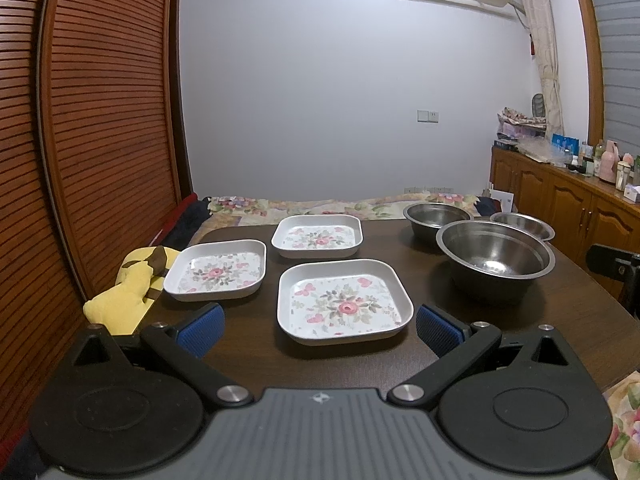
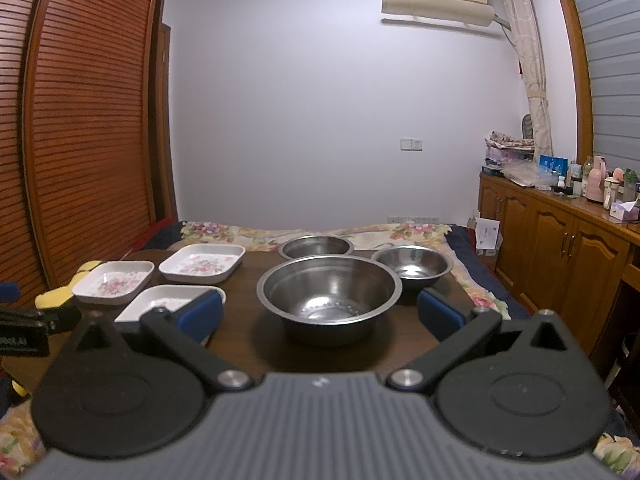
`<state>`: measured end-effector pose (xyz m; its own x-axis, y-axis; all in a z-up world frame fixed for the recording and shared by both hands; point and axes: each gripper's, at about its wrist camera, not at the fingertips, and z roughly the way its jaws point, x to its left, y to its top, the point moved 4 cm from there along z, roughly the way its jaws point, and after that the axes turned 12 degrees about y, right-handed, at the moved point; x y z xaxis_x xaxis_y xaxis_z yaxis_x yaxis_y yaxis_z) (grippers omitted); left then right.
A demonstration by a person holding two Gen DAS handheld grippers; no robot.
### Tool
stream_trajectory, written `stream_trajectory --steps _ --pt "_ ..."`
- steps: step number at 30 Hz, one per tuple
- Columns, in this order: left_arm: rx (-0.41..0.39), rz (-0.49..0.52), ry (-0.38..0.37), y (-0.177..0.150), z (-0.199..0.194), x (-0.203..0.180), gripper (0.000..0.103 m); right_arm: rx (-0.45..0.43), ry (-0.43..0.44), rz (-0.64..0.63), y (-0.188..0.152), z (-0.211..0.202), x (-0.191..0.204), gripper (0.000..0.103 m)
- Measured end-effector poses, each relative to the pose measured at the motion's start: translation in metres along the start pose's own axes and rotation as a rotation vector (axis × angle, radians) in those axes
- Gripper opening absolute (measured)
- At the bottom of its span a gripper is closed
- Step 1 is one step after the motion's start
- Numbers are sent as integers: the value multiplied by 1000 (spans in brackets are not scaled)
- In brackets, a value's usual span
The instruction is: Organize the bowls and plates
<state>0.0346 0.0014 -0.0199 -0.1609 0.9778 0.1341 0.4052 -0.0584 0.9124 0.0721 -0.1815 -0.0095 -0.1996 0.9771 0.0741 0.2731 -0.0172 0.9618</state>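
Three square white plates with pink flower prints lie on the dark wooden table [image 1: 420,364]: a near one [image 1: 344,300], a left one [image 1: 218,270] and a far one [image 1: 318,236]. Three steel bowls stand to the right: a large one [image 1: 496,262], a medium one [image 1: 436,218] and a small one [image 1: 522,224]. My left gripper [image 1: 318,330] is open and empty, just in front of the near plate. My right gripper [image 2: 320,314] is open and empty, its fingers either side of the large bowl [image 2: 328,294]. The plates [image 2: 202,264] show left in the right wrist view.
A yellow plush toy [image 1: 128,292] lies at the table's left edge. A bed with a floral cover [image 1: 320,206] lies behind the table. A slatted wooden wardrobe [image 1: 80,140] stands left. A wooden cabinet [image 1: 560,196] with bottles runs along the right.
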Motion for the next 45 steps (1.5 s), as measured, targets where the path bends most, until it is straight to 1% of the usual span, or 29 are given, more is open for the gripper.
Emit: stream_trajectory --steps 7,10,16,19,23,26,31,35,38,45 --pt "6 -4 1 0 1 2 103 5 0 2 -2 3 0 103" --pt "20 0 -2 -2 5 3 103 10 4 3 -4 6 0 103" --pt "96 3 -24 -13 24 5 103 32 32 -4 -8 16 4 103" --pt "141 12 -35 -19 35 6 103 46 57 -10 -10 24 8 103" --pt "199 12 -29 -25 47 11 103 61 91 -15 -12 34 13 103" --pt "223 4 -35 -26 53 16 103 76 124 -18 -13 43 20 103" --pt "214 -2 -37 -23 59 27 103 100 168 -21 -13 57 31 103" --pt "184 4 -14 -16 67 39 103 127 210 -15 -12 72 41 103" --pt "176 8 11 -11 76 49 103 143 236 -26 -10 84 51 103" --pt "171 12 24 0 98 69 103 201 301 -30 -9 114 68 103"
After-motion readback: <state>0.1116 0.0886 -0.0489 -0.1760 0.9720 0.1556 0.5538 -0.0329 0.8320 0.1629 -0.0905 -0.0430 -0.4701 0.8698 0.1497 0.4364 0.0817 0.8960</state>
